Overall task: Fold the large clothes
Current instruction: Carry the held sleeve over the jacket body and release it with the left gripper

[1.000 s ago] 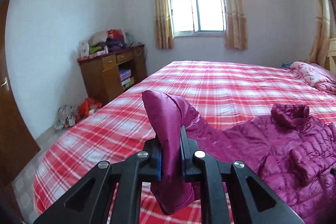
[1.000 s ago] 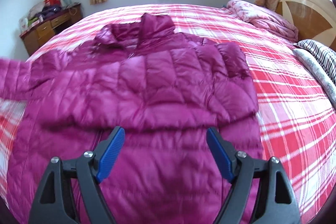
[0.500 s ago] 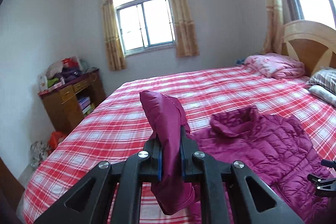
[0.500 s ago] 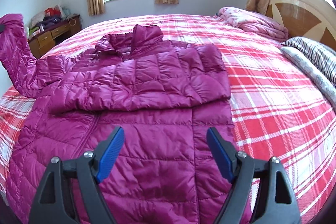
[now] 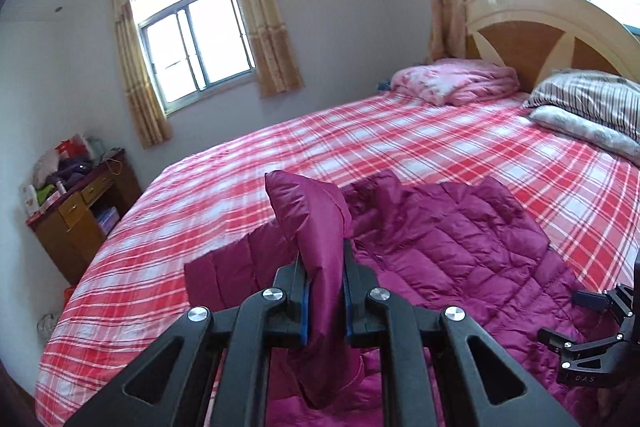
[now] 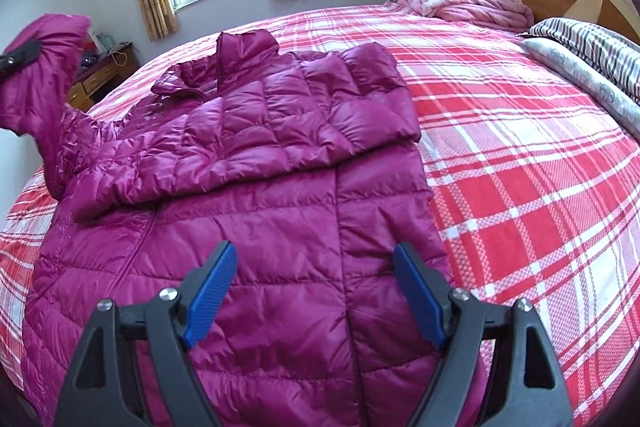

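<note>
Magenta puffer jacket [image 6: 256, 211] lies flat on the plaid bed [image 6: 520, 167], one sleeve folded across its chest. Left tongs [image 5: 323, 301] are clamped on the other sleeve's cuff [image 5: 316, 227], lifted at 9 o'clock of the jacket. Right tongs [image 6: 316, 301] gape wide over the hem, gripping nothing. Pink quilt [image 6: 464, 3] and striped pillows [image 6: 592, 39] sit at 1–2 o'clock; wooden cabinet [image 5: 80, 211] at 10.

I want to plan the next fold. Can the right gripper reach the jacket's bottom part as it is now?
Probably yes. The right gripper is open and empty, right above the jacket, with nothing between. The left gripper holds the sleeve off to the side.
</note>
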A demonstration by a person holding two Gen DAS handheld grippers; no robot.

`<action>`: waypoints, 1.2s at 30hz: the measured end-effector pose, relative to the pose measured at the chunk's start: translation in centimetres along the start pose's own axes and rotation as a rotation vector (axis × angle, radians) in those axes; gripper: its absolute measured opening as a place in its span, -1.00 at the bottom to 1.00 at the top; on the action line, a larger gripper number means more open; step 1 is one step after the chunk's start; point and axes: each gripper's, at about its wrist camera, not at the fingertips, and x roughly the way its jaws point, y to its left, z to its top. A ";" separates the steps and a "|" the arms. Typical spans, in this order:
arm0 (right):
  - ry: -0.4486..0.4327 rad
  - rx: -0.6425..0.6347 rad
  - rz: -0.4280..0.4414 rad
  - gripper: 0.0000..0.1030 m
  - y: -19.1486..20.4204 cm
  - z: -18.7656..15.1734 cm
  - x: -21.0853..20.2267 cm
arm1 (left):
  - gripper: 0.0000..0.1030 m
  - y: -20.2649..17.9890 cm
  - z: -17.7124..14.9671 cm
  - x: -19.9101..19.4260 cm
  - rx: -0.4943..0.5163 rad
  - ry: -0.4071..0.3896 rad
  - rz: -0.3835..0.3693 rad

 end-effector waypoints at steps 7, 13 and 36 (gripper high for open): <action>0.008 -0.002 -0.006 0.64 0.1 -0.1 0.3 | -0.78 -3.3 -0.7 2.0 0.018 0.036 -0.054; 0.008 -0.018 -0.019 0.71 0.4 -0.2 0.6 | -0.78 -5.6 -0.9 3.8 0.034 0.063 -0.099; 0.013 -0.076 -0.057 0.88 1.4 -0.6 1.1 | 0.65 -5.2 -1.2 3.8 0.020 0.008 -0.100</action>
